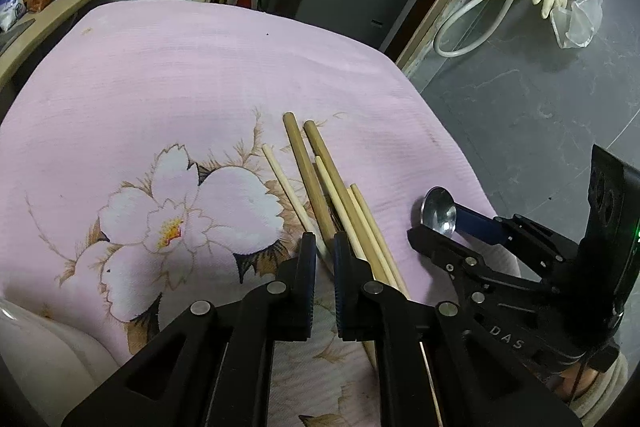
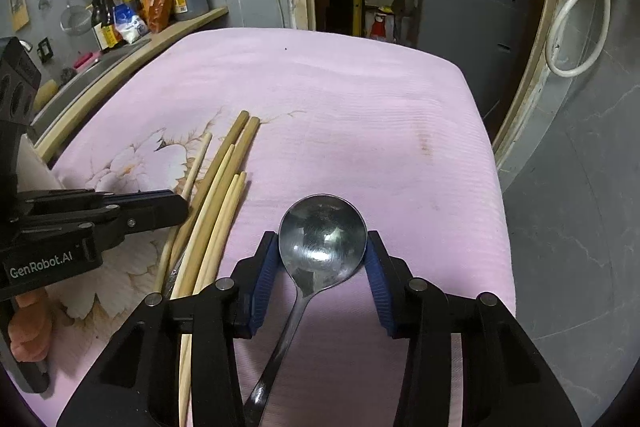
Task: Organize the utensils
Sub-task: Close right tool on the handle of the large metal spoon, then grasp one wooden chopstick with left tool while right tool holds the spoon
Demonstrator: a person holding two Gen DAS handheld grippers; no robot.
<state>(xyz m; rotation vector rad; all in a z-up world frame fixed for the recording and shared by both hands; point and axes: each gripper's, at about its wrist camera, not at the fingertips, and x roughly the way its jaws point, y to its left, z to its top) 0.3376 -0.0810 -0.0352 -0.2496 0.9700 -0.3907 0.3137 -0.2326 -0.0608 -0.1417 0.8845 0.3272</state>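
Lying on a bench draped in a pink floral cloth [image 2: 360,99] are a bundle of wooden chopsticks [image 2: 218,195] and a steel spoon [image 2: 322,239]. In the right wrist view, the chopsticks fan from about 7 o'clock up toward 12 o'clock, left of the picture's centre, and the spoon sits just right of them, bowl up, at centre, its handle running down toward 6 o'clock. The right tool [image 2: 322,255] has its blue-padded jaws on either side of the spoon's bowl, partly open, the pads at or very near the bowl's rim; whether they press on it cannot be told. The left tool [image 1: 323,259] is nearly closed, its jaws clamped on a chopstick near the bundle's lower end. In the left wrist view, the spoon lies at 3 o'clock from the chopsticks.
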